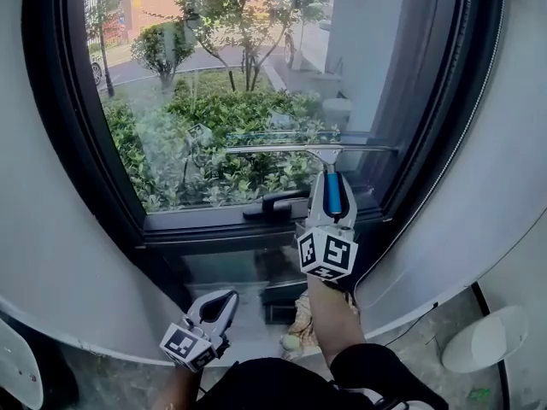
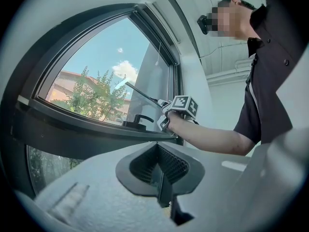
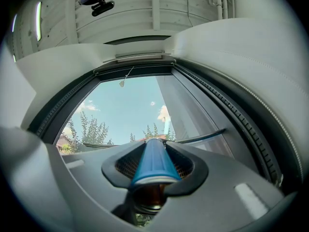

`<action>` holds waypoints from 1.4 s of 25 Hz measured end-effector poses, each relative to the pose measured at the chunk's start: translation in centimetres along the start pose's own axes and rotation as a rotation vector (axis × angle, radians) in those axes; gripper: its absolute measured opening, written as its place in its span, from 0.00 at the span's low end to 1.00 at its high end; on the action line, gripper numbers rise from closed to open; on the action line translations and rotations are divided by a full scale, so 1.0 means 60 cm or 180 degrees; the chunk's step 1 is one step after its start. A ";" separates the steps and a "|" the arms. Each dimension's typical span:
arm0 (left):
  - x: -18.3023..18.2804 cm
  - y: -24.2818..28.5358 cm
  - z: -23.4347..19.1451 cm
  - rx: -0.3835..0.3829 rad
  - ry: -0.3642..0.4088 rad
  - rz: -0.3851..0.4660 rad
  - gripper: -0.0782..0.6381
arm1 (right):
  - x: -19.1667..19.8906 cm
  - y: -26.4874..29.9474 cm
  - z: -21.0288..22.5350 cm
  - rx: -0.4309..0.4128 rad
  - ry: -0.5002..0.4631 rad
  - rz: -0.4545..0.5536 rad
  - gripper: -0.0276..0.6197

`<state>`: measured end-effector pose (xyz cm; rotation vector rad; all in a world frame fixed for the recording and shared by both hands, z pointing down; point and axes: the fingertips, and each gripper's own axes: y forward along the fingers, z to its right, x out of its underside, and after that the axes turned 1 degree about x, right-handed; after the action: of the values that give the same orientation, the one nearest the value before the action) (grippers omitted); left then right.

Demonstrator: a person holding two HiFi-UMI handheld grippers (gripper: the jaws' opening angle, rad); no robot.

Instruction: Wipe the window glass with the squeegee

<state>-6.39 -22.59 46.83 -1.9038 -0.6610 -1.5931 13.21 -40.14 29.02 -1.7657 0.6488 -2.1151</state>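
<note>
A squeegee with a blue handle (image 1: 332,194) and a long metal blade (image 1: 308,149) lies flat against the window glass (image 1: 214,101), blade level, low on the pane. My right gripper (image 1: 330,202) is shut on that blue handle (image 3: 153,162); the blade (image 3: 200,138) shows beyond it. My left gripper (image 1: 217,304) hangs low beneath the sill, shut, with nothing between its jaws. In the left gripper view the right gripper (image 2: 178,108) and the squeegee blade (image 2: 141,93) show against the pane.
A dark window frame (image 1: 77,135) rings the glass, with a black handle (image 1: 275,203) on its lower rail. White curved wall (image 1: 51,254) flanks both sides. A cloth (image 1: 301,323) lies below the sill. Bushes and trees stand outside.
</note>
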 end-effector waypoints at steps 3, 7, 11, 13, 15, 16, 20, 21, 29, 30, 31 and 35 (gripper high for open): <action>0.001 -0.002 0.000 -0.0011 0.0004 -0.0006 0.11 | 0.001 -0.002 -0.001 0.0000 -0.0010 -0.0004 0.25; 0.002 -0.003 -0.003 -0.0015 0.0008 -0.0014 0.11 | 0.009 -0.007 0.001 0.0020 -0.0004 -0.0022 0.25; 0.004 -0.006 -0.005 -0.0051 0.0010 -0.0002 0.11 | 0.015 -0.009 0.002 0.0013 -0.0001 -0.0022 0.25; 0.006 -0.006 -0.003 -0.0048 0.0000 -0.0015 0.11 | 0.015 -0.011 0.003 0.0010 -0.0006 -0.0033 0.25; 0.007 -0.007 -0.002 -0.0054 -0.0004 -0.0010 0.11 | 0.020 -0.014 0.003 0.0008 -0.0012 -0.0062 0.25; 0.006 -0.008 -0.003 -0.0064 -0.0006 -0.0004 0.11 | 0.024 -0.017 0.004 0.0010 -0.0009 -0.0082 0.25; 0.004 -0.008 0.000 -0.0058 -0.0003 -0.0019 0.11 | 0.036 -0.026 0.007 0.0034 0.0005 -0.0140 0.25; 0.003 -0.007 0.000 -0.0055 -0.0001 -0.0017 0.11 | 0.037 -0.028 0.008 0.0039 0.0004 -0.0148 0.25; 0.006 -0.010 0.002 -0.0059 0.0000 -0.0034 0.11 | 0.055 -0.039 0.010 0.0073 0.0043 -0.0226 0.25; 0.007 -0.010 0.002 -0.0058 -0.0005 -0.0037 0.11 | 0.057 -0.040 0.011 0.0073 0.0043 -0.0233 0.25; 0.009 -0.011 0.002 -0.0055 -0.0005 -0.0036 0.11 | 0.059 -0.041 0.011 0.0072 0.0040 -0.0239 0.25; 0.030 -0.018 -0.005 -0.0031 0.0067 -0.0046 0.11 | 0.063 -0.044 0.012 0.0085 0.0046 -0.0266 0.25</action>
<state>-7.04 -21.99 48.75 -1.8906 -0.6606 -1.6258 13.31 -39.92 33.71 -1.7944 0.5570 -2.1826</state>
